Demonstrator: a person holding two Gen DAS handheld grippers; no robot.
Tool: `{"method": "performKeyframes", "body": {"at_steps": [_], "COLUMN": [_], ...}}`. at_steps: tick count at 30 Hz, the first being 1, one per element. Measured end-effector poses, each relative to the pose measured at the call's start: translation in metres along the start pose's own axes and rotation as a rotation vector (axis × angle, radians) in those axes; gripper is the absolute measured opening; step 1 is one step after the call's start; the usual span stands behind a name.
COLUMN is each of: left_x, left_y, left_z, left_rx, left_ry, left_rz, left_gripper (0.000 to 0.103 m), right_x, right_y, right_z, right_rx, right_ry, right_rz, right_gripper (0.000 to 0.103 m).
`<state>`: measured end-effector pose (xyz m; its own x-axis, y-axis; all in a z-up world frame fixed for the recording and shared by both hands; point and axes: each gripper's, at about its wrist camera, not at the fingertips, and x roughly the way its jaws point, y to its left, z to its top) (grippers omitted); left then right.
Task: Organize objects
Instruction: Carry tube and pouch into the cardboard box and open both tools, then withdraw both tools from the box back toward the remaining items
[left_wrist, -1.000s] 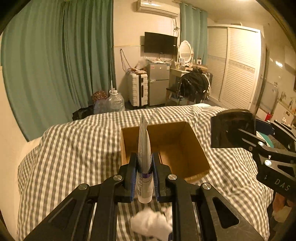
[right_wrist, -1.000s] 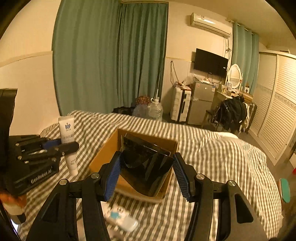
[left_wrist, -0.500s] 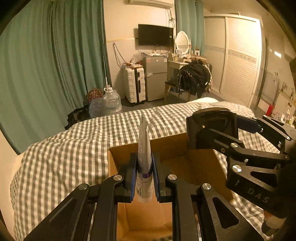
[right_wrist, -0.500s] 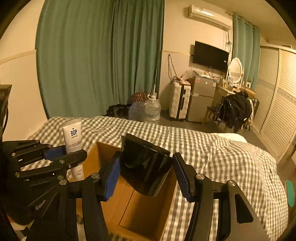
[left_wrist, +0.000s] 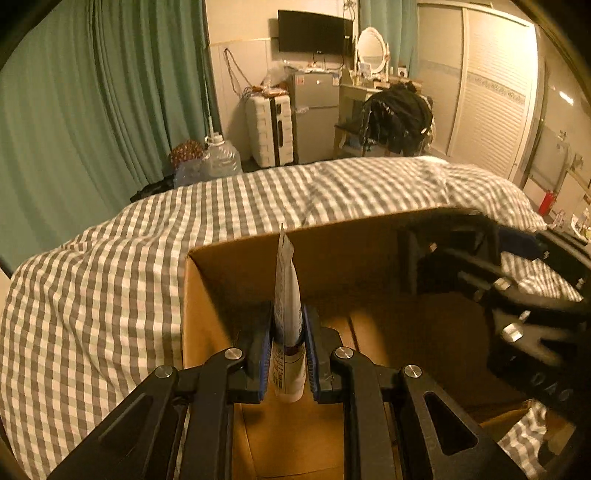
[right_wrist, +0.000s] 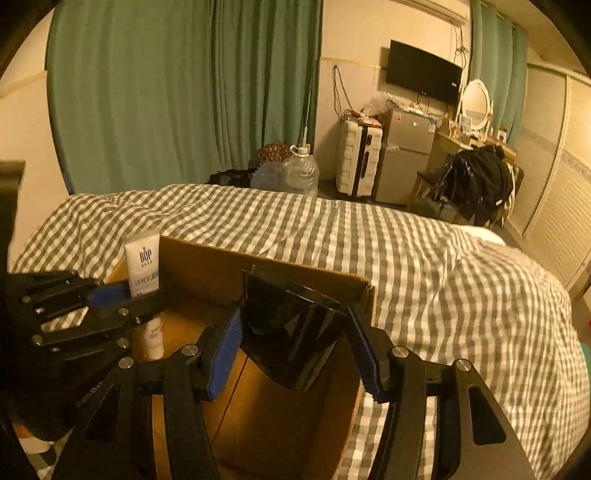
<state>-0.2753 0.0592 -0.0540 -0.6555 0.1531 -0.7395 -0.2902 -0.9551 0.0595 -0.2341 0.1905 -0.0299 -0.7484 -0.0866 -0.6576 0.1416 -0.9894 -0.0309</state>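
As both grippers dropped from above the bed (left_wrist: 110, 266) into the box (left_wrist: 236, 266) within a second, neared release of both loads. Left gripper (left_wrist: 287, 354) clamped on upright tube (left_wrist: 286, 295), soft white plastic with crimped flat top, cap down. Right gripper (right_wrist: 295, 343) clamped on glossy black angular case (right_wrist: 291, 332). Plain brown cardboard walls, grey-checked cloth around.

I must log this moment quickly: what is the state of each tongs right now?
Left tongs: closed on the white tube, over the cardboard box.
Right tongs: closed on the black container.
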Motion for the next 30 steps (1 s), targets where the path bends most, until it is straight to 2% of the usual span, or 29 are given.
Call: {"method": "performKeyframes", "body": {"at_steps": [3,4,6,8,15,17,23,25,30], "left_x": [-0.001,-0.002,-0.007,-0.020,-0.087,-0.119,-0.195,-0.218,-0.263], "left_y": [-0.001,-0.001,0.001,0.001,0.002,0.000,0.003,0.002,0.001], "left_z": [-0.002,-0.003,-0.005,-0.007,-0.008,-0.011,-0.013,-0.018,-0.035], "left_rx": [0.000,-0.002,-0.009,-0.022,-0.012,-0.014,-0.041,-0.041,-0.033], "left_ry": [0.003,0.004,0.005,-0.023,-0.110,-0.156,-0.227,-0.253,-0.299], "left_rz": [0.002,0.005,0.015,0.031,0.064,0.098,0.118,0.125,0.138], "left_gripper": [0.020,0.022,0.051,0.066,0.080,0.080,0.082,0.087,0.088], "right_x": [-0.003,-0.005,-0.011,-0.021,-0.074,-0.096,-0.174,-0.201,-0.268], "right_y": [-0.005,-0.008,-0.015,-0.018,-0.015,-0.014,0.002,0.006,0.016], "right_z": [0.000,0.000,0.003,0.005,0.010,0.011,0.004,0.002,-0.009], "right_rx": [0.021,0.032,0.058,0.074,0.087,0.076,-0.002,-0.018,-0.039], "right_ry": [-0.009,-0.016,-0.041,-0.071,-0.124,-0.151,-0.221,-0.248,-0.300], "right_rz": [0.003,0.012,0.019,0.019,0.022,0.021,0.001,-0.007,-0.003], "right_gripper": [0.057,0.065,0.075,0.076,0.077,0.078,0.081,0.082,0.085]}}
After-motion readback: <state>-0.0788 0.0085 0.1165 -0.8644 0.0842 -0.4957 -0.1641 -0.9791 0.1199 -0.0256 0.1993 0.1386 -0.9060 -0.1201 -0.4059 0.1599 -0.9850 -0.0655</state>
